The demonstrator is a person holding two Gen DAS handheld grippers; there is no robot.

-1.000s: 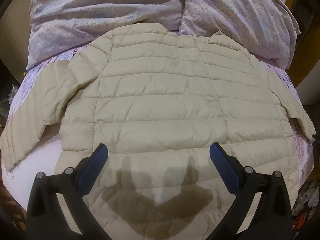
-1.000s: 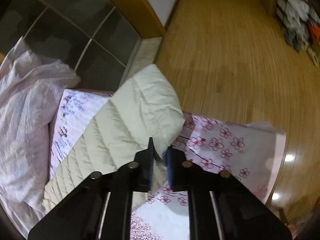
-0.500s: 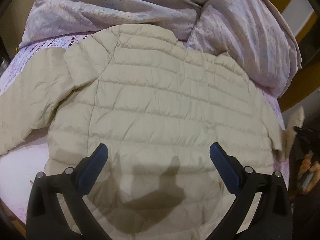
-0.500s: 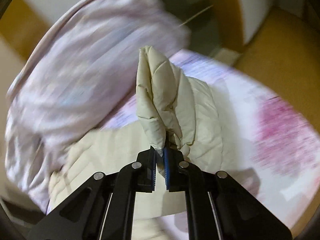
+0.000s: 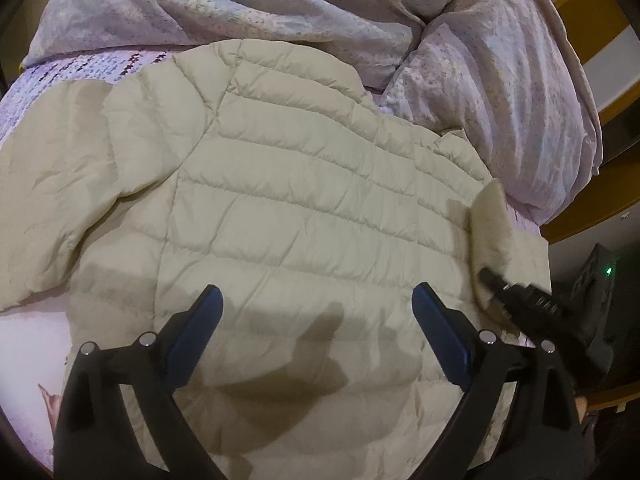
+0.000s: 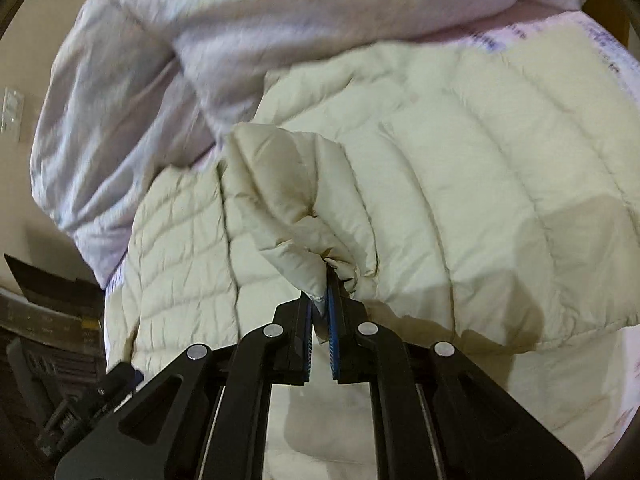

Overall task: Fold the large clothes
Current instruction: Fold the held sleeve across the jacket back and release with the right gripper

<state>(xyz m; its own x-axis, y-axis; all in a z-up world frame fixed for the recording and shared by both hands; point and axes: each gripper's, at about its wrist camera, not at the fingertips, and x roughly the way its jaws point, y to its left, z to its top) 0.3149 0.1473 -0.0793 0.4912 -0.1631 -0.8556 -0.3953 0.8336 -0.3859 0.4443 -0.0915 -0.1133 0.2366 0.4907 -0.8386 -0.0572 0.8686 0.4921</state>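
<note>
A cream quilted puffer jacket (image 5: 304, 208) lies spread back-up on the bed, one sleeve (image 5: 52, 184) stretched out to the left. My left gripper (image 5: 316, 300) hovers over the jacket's lower back; its jaws stand wide and are closing, with nothing pressed between the pads. My right gripper (image 6: 320, 300) is shut on the cuff of the other sleeve (image 6: 288, 208), which is lifted and bunched over the jacket body (image 6: 460, 168). In the left wrist view that raised sleeve (image 5: 492, 224) and the right gripper (image 5: 486, 276) come in over the jacket's right edge.
A rumpled lilac duvet (image 5: 480, 40) is heaped along the far side of the bed, touching the jacket's collar. A floral sheet (image 5: 24, 352) shows at the near left. Yellow wooden furniture (image 5: 580, 216) and a dark device with a green light (image 5: 608, 270) stand at the right.
My right gripper swung the sleeve cuff from the bed's edge inward over the jacket body, rolling as it went. The left gripper drifted across the jacket and its jaws narrowed slightly.
</note>
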